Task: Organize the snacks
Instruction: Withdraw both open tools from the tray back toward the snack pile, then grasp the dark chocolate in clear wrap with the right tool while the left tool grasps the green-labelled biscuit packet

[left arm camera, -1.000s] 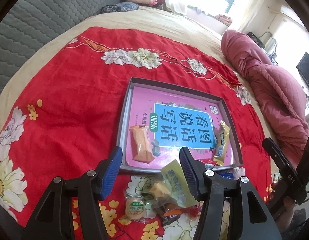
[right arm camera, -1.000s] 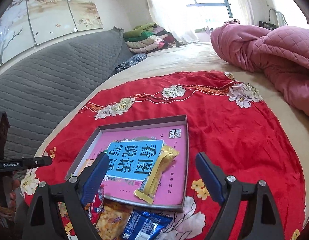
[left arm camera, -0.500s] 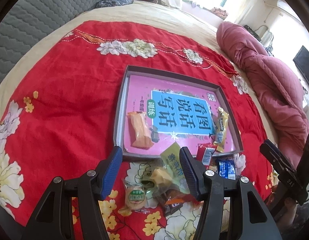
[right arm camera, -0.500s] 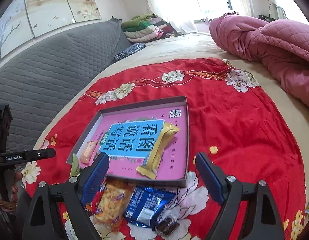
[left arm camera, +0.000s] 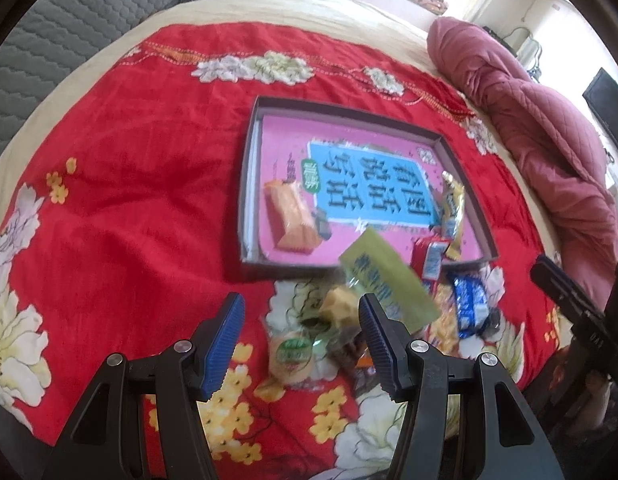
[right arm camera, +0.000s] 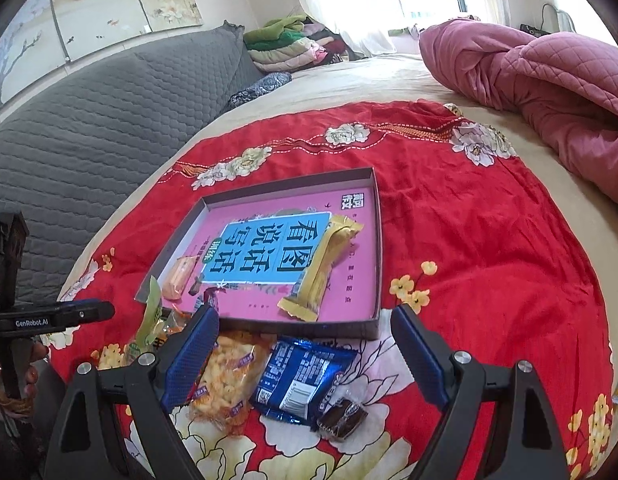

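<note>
I see the shallow box [right arm camera: 373, 248] on the red cloth [right arm camera: 489, 240]; loose snacks [right arm camera: 305, 376] lie just beside its near wall. My left gripper [left arm camera: 301, 336] and right gripper [right arm camera: 305, 350] hover open, holding nothing.

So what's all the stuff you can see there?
tray: one, grey rim, pink inside, on red cloth
orange snack: one, in tray
yellow snack: one, in tray
blue packet: one, on cloth before tray
orange crisps bag: one, beside blue packet
dark sweet: one, by blue packet
round green-label cake: one, on cloth
red cloth: one, flowered, on bed
pink quilt: one, bunched
left hand-held gripper: open
right hand-held gripper: open
</note>
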A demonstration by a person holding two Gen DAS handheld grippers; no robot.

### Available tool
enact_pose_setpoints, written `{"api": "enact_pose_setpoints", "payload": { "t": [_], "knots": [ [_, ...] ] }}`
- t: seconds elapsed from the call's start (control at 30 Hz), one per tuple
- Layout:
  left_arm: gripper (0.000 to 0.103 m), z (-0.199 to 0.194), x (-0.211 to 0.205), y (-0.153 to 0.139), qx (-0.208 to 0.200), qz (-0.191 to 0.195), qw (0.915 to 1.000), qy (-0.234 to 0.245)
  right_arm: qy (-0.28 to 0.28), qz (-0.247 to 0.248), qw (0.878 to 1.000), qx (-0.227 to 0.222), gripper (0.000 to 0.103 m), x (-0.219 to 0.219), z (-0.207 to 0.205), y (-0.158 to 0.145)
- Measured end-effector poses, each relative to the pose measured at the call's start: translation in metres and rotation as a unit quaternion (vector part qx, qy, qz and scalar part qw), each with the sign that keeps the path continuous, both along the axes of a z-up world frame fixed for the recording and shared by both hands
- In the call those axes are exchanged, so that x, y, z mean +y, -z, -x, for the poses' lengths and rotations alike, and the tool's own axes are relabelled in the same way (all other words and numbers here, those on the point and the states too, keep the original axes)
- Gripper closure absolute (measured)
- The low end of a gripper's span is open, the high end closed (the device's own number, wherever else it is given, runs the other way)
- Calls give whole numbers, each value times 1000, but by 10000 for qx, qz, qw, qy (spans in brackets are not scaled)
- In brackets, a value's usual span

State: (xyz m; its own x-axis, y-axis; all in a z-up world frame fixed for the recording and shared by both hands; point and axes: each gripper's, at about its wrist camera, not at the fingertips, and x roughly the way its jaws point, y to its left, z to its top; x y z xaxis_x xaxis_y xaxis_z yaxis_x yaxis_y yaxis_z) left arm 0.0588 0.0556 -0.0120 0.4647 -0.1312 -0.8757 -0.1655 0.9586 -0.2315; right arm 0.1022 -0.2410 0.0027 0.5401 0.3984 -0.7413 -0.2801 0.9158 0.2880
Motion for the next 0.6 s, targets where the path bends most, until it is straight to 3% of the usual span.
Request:
{"api": "enact_pose_setpoints", "payload": {
  "t": [0.6],
  "knots": [
    [42,13,-3,39,578,67,9983,-33,161,205,9974,669,15,-1,17,25]
  ]
}}
